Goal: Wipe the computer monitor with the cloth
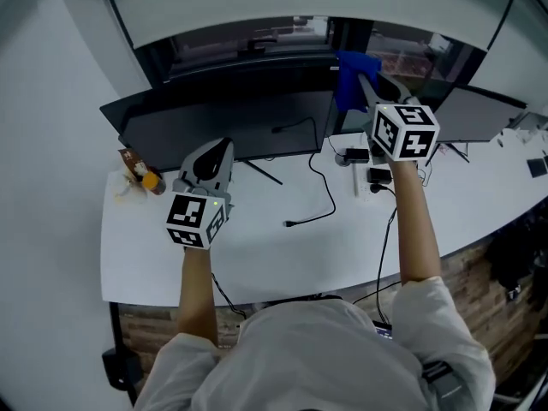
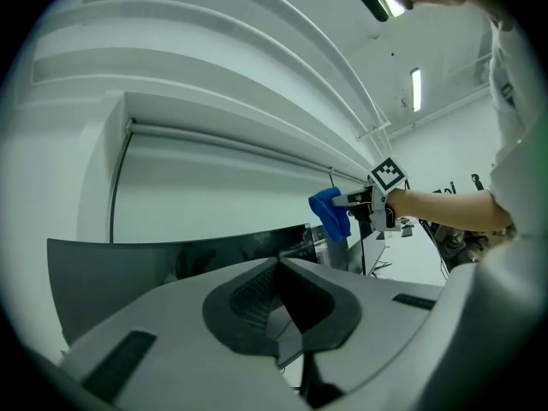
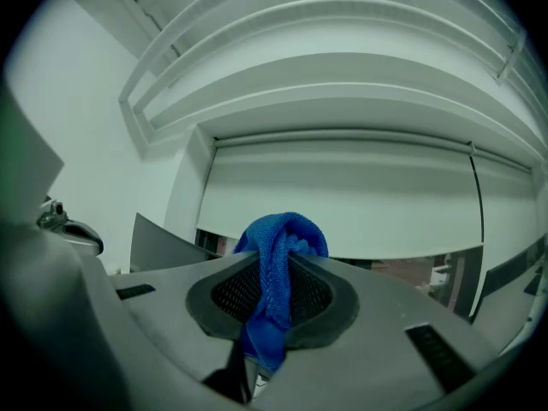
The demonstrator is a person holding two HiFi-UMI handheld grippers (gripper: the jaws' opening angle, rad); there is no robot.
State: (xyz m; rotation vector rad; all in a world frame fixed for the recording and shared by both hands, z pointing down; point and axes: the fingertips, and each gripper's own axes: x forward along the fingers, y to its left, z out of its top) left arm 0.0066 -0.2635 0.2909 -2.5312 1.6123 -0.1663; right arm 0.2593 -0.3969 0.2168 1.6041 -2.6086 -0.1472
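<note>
A wide dark monitor (image 1: pixel 223 127) stands at the back of the white desk (image 1: pixel 257 255). The blue cloth (image 1: pixel 351 80) is bunched between the jaws of my right gripper (image 1: pixel 366 88), which is shut on it and held up past the monitor's right end, above its top edge. In the right gripper view the cloth (image 3: pixel 282 229) hangs out between the pads. My left gripper (image 1: pixel 219 148) is shut with nothing in it, low in front of the screen's middle. From the left gripper view the screen (image 2: pixel 171 268) lies ahead, with the cloth (image 2: pixel 330 212) up to the right.
A second monitor (image 1: pixel 479 114) stands at the right. Black cables (image 1: pixel 321 195) and a power strip (image 1: pixel 364 174) lie on the desk right of the monitor's stand. A small orange object and a wrapper (image 1: pixel 141 176) sit at the desk's left end. A window runs behind.
</note>
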